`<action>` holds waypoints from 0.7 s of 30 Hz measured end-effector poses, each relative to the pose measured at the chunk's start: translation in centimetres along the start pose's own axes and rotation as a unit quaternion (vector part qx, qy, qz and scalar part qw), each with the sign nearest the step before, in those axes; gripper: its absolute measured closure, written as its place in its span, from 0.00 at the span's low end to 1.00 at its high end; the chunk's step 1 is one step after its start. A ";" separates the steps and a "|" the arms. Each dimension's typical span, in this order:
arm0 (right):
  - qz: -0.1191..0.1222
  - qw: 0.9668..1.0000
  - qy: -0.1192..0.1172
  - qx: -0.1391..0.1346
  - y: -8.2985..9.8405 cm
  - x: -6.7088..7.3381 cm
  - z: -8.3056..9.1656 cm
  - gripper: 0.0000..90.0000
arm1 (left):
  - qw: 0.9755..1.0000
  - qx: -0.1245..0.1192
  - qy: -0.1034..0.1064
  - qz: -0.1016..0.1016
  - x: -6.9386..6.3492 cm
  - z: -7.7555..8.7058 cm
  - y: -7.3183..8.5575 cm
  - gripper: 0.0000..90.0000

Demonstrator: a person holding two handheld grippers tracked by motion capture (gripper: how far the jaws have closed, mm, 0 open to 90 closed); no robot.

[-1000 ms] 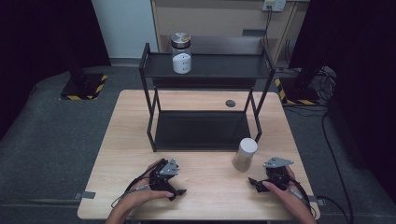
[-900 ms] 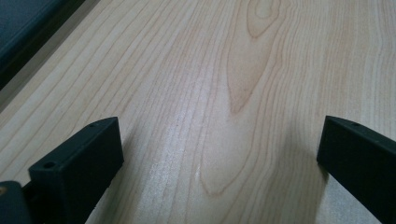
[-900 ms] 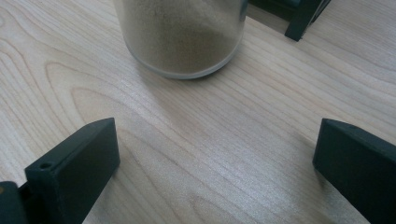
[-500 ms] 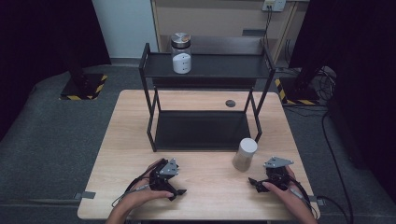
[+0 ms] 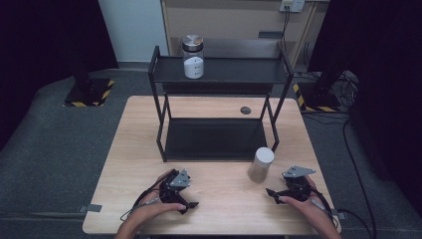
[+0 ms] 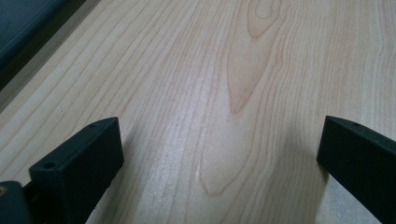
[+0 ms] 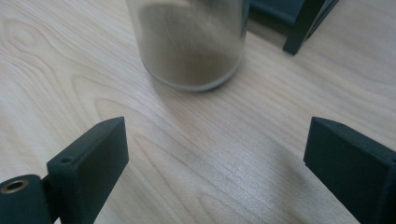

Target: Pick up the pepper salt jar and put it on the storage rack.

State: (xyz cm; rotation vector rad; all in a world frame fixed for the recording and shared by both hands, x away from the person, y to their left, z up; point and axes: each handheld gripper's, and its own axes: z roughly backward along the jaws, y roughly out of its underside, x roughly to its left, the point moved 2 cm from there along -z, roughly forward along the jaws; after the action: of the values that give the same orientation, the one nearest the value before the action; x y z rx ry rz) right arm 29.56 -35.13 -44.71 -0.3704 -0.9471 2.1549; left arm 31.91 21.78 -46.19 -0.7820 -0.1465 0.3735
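The right gripper (image 5: 279, 195) rested on the worktop (image 5: 219, 199) with its jaws apart and just beginning to narrow, nothing between them, aimed at the jar of brown powder (image 5: 260, 164) that stood upright just to its far left, near the shelf rack's (image 5: 214, 144) right front leg. The left gripper (image 5: 185, 198) lay well apart to the left, jaws wide over bare wood. If the jaws closed before reaching around the jar, a tip would likely push its wall and tip it or knock it into the rack leg.
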 end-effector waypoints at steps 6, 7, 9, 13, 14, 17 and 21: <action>-0.002 1.000 -0.019 -0.016 -0.4 -0.3 0.9 0.11 | 1.000 0.000 -0.003 0.002 -0.1 0.0 0.0 0.00; -0.003 1.000 -0.023 -0.017 -0.6 -0.4 1.0 0.11 | 1.000 0.000 -0.004 0.003 -0.2 0.0 0.0 0.00; 0.001 0.999 -0.028 -0.018 -0.9 -0.3 1.0 0.11 | 1.000 0.000 -0.004 0.003 -0.2 0.0 0.0 0.00; 0.003 0.999 -0.037 -0.030 -1.5 -0.4 1.2 0.12 | 1.000 0.000 -0.004 0.003 -0.2 0.0 0.0 0.00; -0.001 0.999 -0.040 -0.034 -1.7 -0.4 1.2 0.13 | 1.000 0.000 -0.004 0.003 -0.2 0.0 0.0 0.00; -0.005 0.998 -0.046 -0.050 -2.2 -0.6 1.3 0.14 | 1.000 0.000 -0.004 0.003 -0.2 0.0 0.0 0.00; -0.008 0.997 -0.045 -0.060 -2.9 -0.7 1.1 0.15 | 1.000 0.000 -0.004 0.004 -0.2 0.0 0.0 0.00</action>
State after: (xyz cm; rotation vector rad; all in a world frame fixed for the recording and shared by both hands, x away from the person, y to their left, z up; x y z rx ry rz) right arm 30.96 -34.83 -41.87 -0.3242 -1.1306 2.1205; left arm 31.70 21.77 -46.19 -0.7809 -0.1519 0.3839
